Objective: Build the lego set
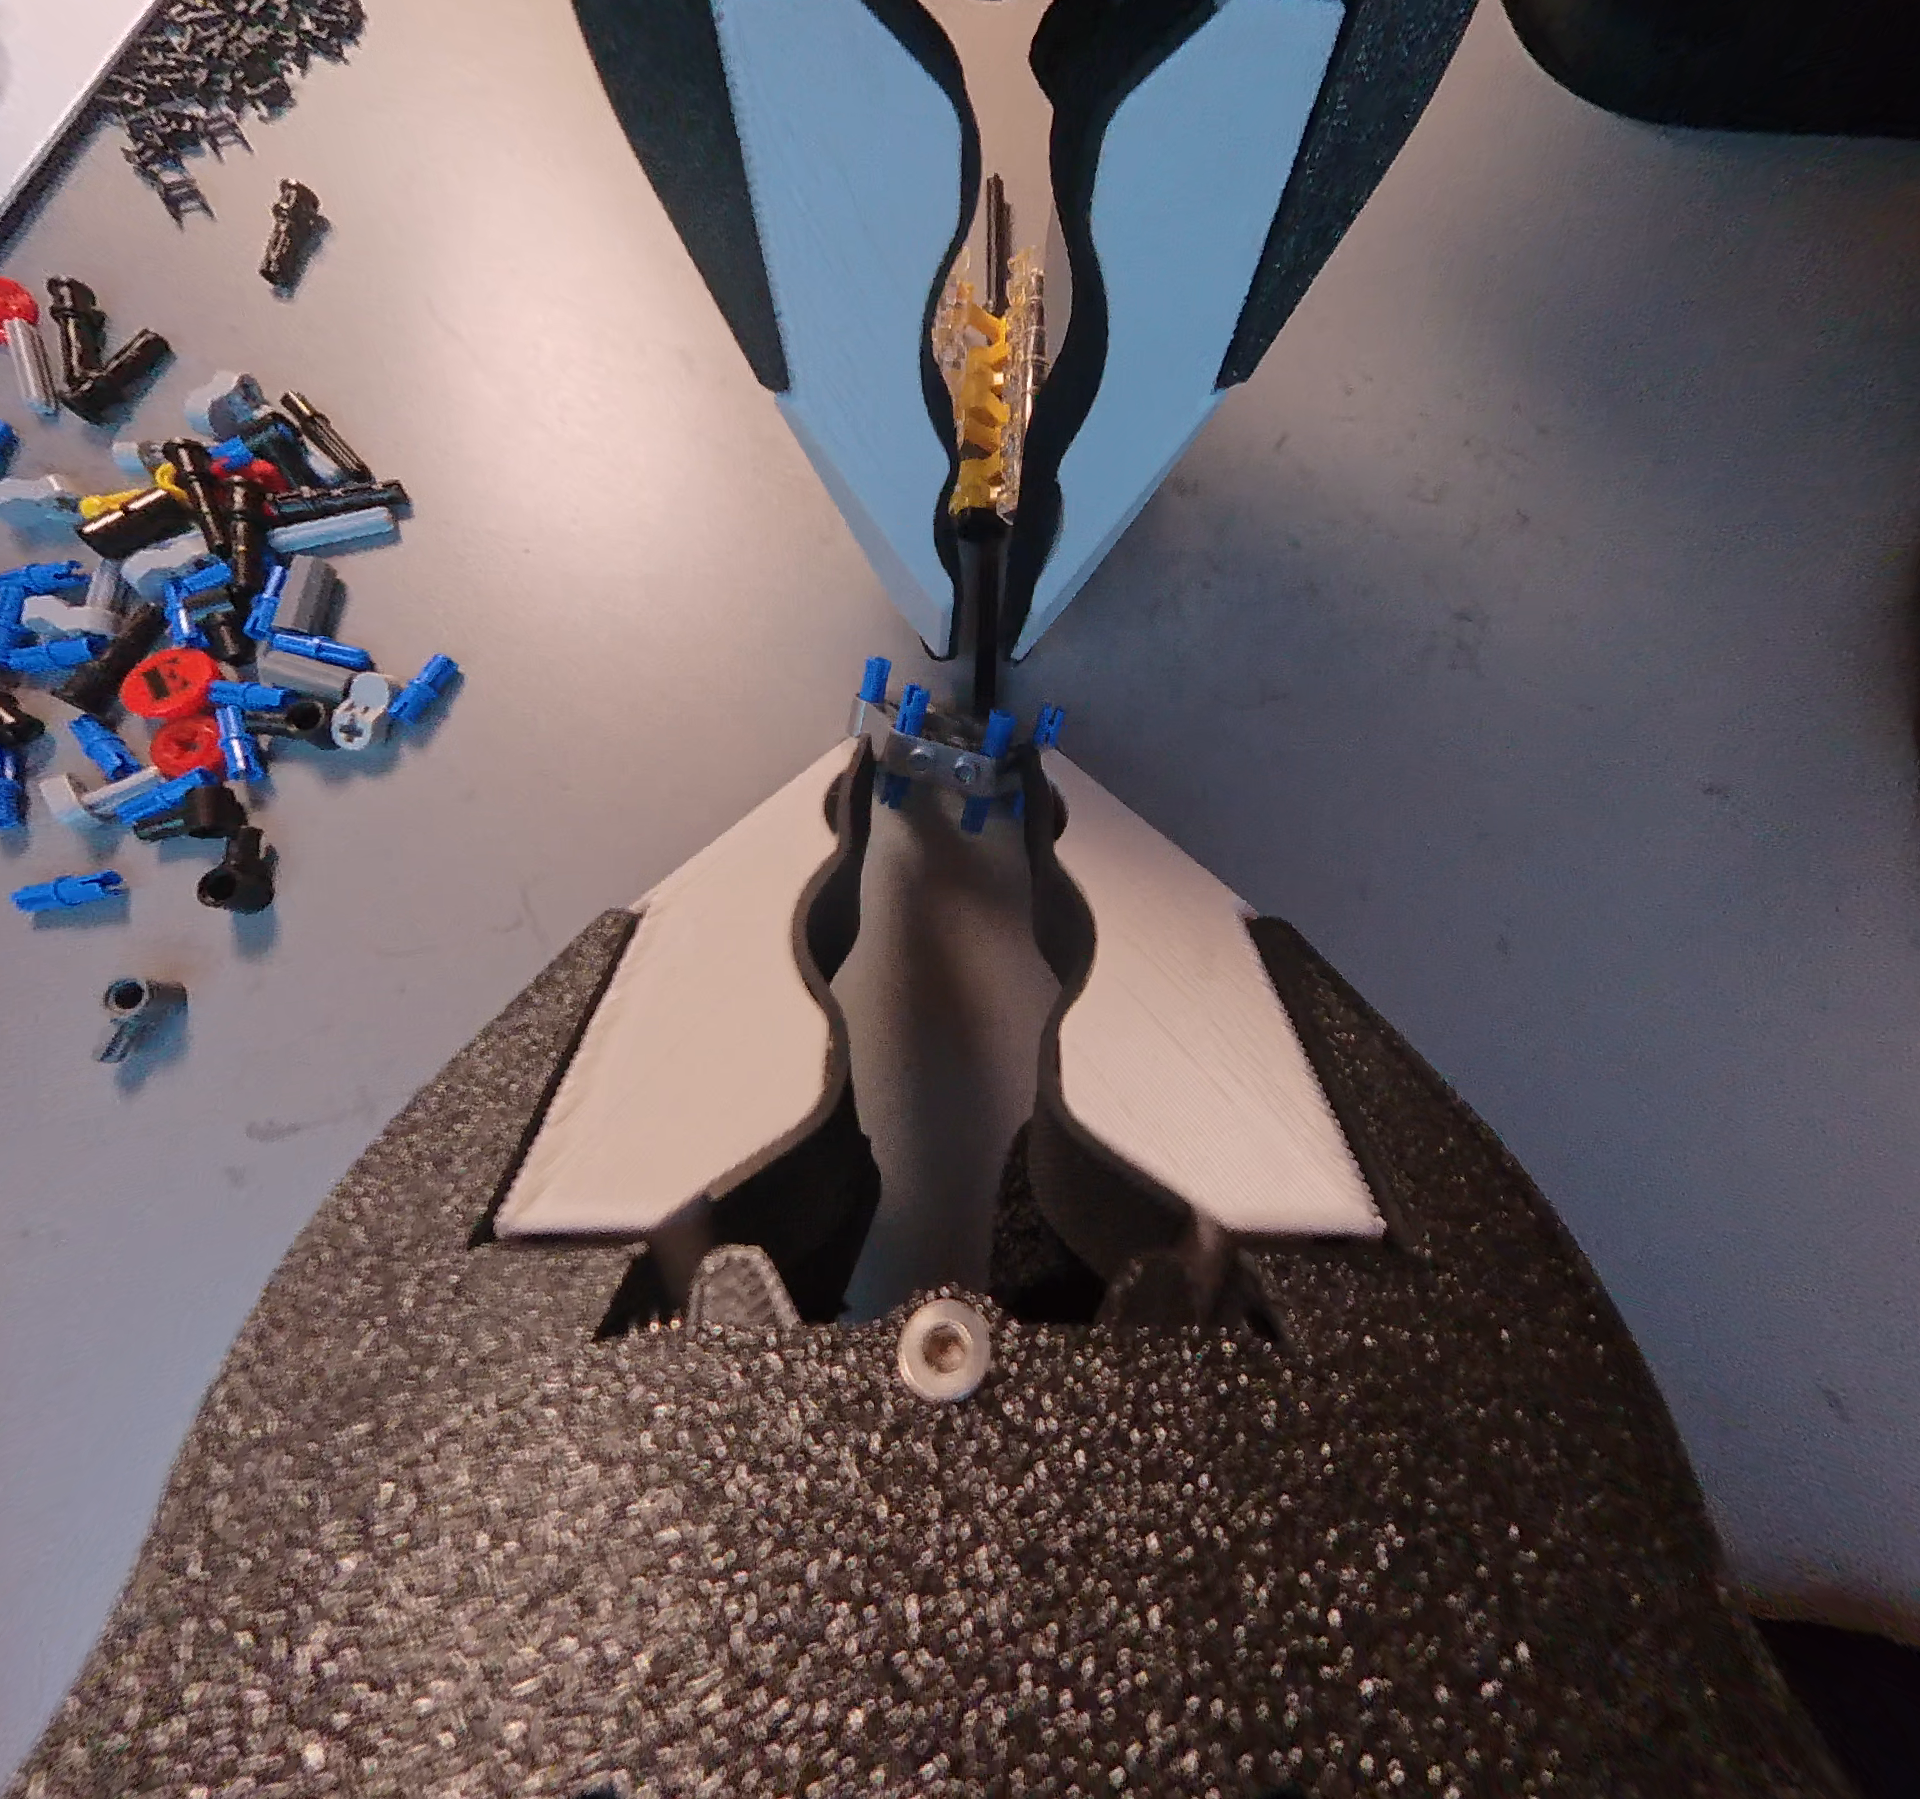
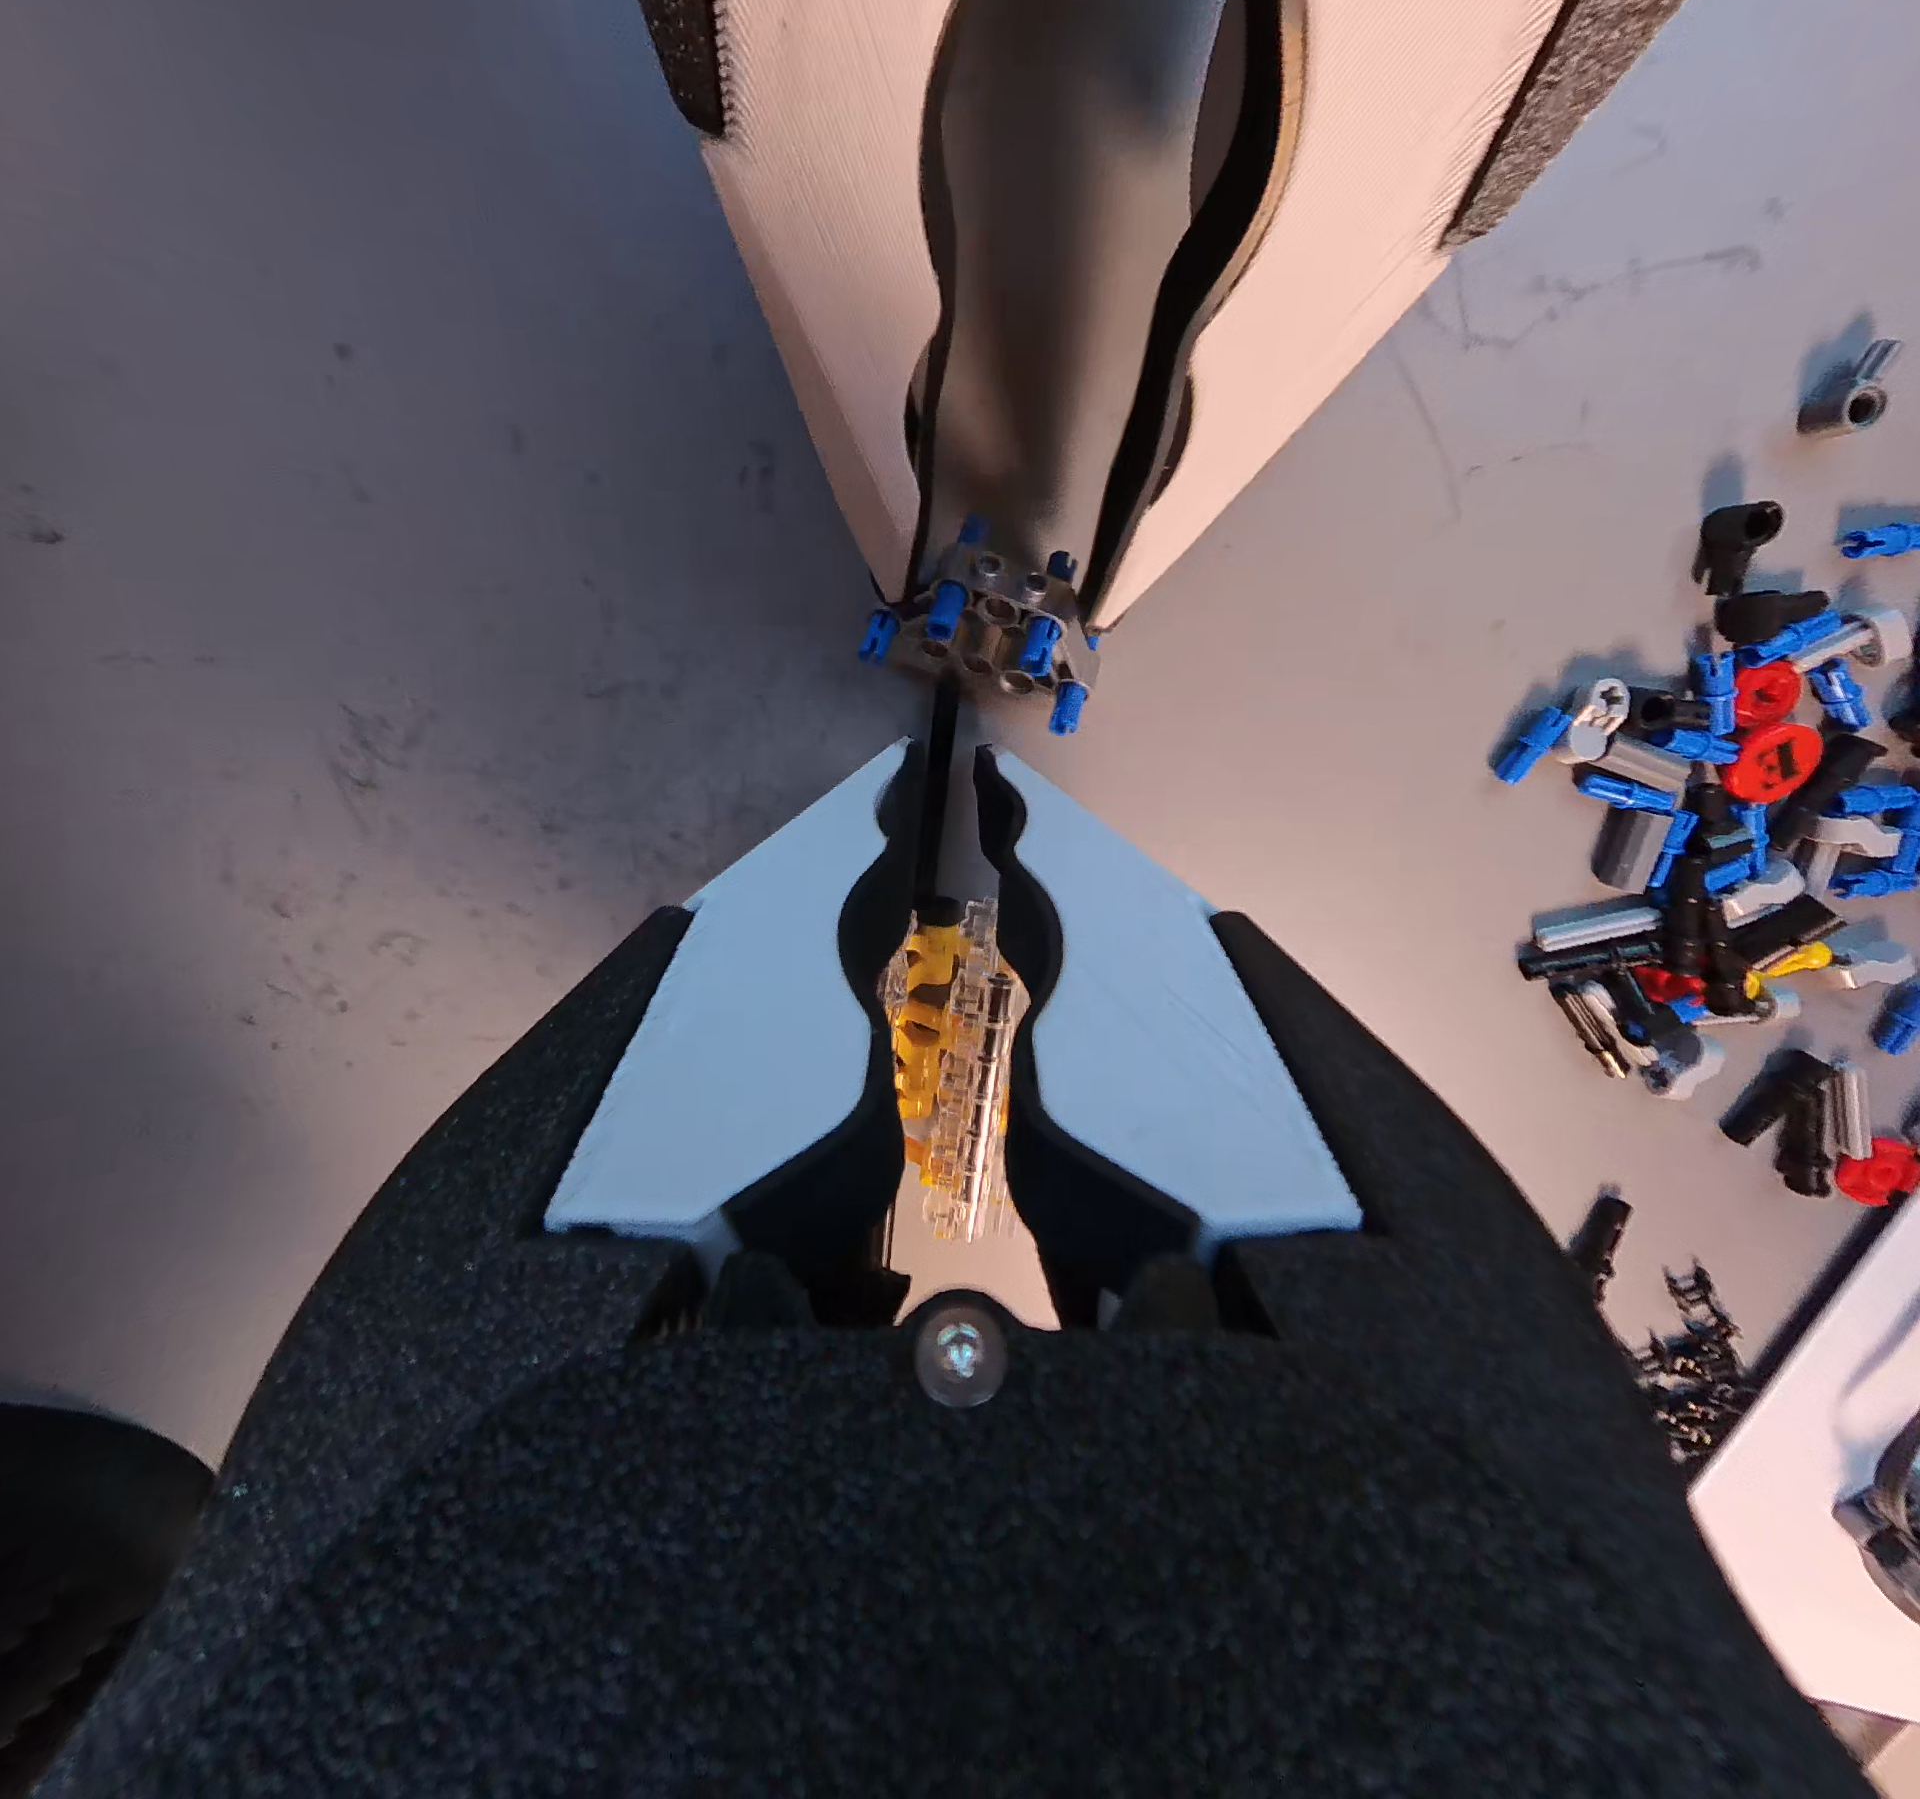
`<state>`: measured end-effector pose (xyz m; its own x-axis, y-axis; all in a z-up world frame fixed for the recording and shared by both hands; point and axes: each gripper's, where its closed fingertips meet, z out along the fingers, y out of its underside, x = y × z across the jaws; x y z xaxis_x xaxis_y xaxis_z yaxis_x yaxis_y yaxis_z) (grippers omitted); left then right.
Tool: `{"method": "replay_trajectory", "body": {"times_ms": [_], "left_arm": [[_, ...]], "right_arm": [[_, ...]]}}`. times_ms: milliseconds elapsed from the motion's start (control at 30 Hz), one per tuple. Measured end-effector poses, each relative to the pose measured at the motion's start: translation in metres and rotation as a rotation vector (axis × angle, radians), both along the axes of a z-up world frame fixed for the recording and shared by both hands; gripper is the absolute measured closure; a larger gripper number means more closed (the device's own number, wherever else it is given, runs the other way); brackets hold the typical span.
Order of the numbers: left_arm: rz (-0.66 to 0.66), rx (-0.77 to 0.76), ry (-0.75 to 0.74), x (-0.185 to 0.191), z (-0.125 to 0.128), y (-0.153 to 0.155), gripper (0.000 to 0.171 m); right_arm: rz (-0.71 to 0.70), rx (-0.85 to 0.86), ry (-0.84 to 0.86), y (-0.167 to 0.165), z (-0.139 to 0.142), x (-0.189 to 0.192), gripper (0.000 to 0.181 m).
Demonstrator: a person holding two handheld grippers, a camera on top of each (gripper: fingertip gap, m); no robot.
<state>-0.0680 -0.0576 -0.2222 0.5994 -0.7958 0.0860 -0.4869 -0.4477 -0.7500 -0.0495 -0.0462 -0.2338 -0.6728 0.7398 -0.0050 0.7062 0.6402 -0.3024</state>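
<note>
My left gripper (image 1: 943, 762) is shut on a small grey frame piece with blue pins (image 1: 948, 750), held at its fingertips above the table. My right gripper (image 2: 948, 747) faces it tip to tip and is shut on a clear and yellow gear part with a long black axle (image 2: 951, 1043). The axle tip (image 2: 943, 700) touches the grey frame piece (image 2: 992, 632). In the left wrist view the right gripper (image 1: 977, 653) comes in from the top, with the yellow part (image 1: 987, 388) between its fingers. In the right wrist view the left gripper (image 2: 992, 596) comes in from the top.
A heap of loose blue, black, grey and red building pieces (image 1: 166, 627) lies on the grey table (image 1: 1507, 762) to the left; it also shows in the right wrist view (image 2: 1745, 866). Small black links (image 1: 239, 35) lie beside a white box (image 1: 83, 14). Less than 4 cm separates the two grippers' tips.
</note>
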Motion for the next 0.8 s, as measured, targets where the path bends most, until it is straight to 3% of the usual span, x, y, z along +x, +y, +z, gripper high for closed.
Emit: {"method": "replay_trajectory", "body": {"times_ms": [233, 500, 767, 800], "left_arm": [[-0.08, 0.057, -0.022, -0.005, 0.007, -0.003, 0.138], [-0.218, 0.004, 0.0, -0.006, -0.007, 0.0, 0.123], [-0.204, -0.009, 0.0, 0.002, -0.009, 0.003, 0.132], [-0.197, -0.007, -0.004, 0.003, -0.008, 0.004, 0.141]], "right_arm": [[-0.007, -0.007, 0.008, -0.002, -0.001, 0.001, 0.175], [-0.029, 0.0, 0.01, 0.001, -0.001, 0.002, 0.175], [-0.042, -0.002, 0.012, 0.003, -0.002, 0.006, 0.175], [-0.041, -0.001, 0.012, 0.003, -0.002, 0.006, 0.175]]}}
